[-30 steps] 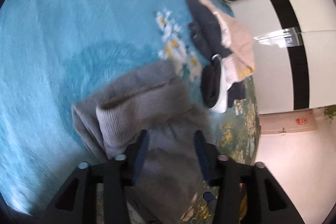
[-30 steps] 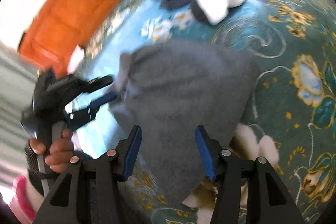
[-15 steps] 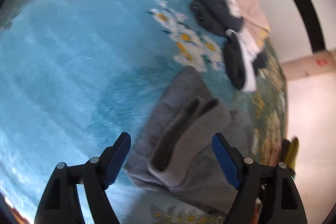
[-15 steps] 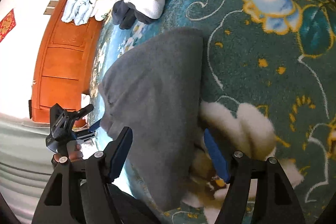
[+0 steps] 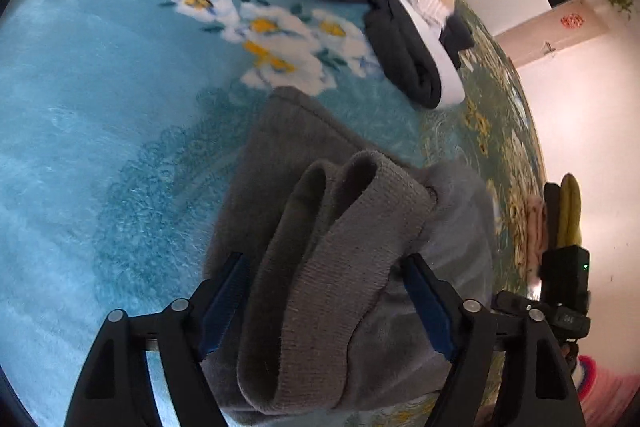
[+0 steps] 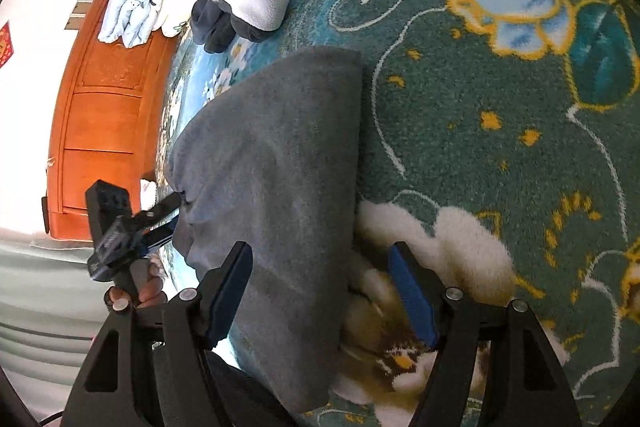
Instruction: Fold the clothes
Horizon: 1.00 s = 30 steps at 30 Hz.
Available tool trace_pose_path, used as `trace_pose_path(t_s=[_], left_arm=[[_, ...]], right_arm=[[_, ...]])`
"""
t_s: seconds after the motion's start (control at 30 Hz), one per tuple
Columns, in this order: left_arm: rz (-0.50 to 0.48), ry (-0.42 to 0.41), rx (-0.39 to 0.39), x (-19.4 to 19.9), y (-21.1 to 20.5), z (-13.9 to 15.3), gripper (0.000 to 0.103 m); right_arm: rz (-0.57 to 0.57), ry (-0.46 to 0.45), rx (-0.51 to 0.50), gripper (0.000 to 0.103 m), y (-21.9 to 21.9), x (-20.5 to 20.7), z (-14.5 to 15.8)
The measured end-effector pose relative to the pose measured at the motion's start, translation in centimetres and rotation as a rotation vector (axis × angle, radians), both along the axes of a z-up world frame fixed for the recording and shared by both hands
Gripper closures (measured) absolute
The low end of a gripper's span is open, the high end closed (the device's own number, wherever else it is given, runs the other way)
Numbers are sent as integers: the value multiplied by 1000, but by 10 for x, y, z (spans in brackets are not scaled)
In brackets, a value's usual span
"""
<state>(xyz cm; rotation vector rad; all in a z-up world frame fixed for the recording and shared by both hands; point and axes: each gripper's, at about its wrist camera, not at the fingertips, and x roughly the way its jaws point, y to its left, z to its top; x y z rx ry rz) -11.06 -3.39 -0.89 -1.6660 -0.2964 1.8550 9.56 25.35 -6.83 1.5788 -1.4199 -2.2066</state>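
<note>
My left claw (image 5: 326, 301) wide, jaws just opened, ribbed waistband of grey garment (image 5: 320, 267) lying loose between pads, unpinched. My right claw (image 6: 322, 291) wide too, jaws just opened, straddling garment's folded edge. Garment flat on floral carpet (image 6: 500, 147). Beyond: dark and white clothes pile (image 5: 400, 39); orange cabinet (image 6: 100, 115) farther.

Our left gripper (image 5: 328, 303) and right gripper (image 6: 320, 291) share black triangular frames, silver screws and blue finger pads (image 6: 412, 295); a pink-striped sleeve (image 5: 600, 387) shows beside the left frame.
</note>
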Motion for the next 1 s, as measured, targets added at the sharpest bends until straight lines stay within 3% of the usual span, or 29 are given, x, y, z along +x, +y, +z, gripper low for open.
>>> trace_pose_path(t_s=[0.1,0.23,0.47,0.57,0.67,0.7,0.8,1.0], left_arm=[[6,10,44,2,-3,5,32],[-4,12,66,6,-8,8,52],[-5,-12,21,6,-8,-8,49],[-15,20,14,11,-6,1,55],[-46,98,23,18,-3,20,73],[-55,123,34,20,-2,27,84],[-52,156,98,26,-5,43,87],[-50,199,107,29,-5,56,87]], right_arm=[[-2,-5,-6,31,1,-1,-1],[-3,-15,-11,31,3,-1,-2],[-13,-13,-25,31,4,1,-4],[-12,-12,-25,31,6,1,-4],[-8,-13,-20,31,7,1,-4],[-8,-13,-20,31,6,1,-4],[-10,-15,-19,31,6,0,-3],[-14,-16,-19,31,4,2,-2]])
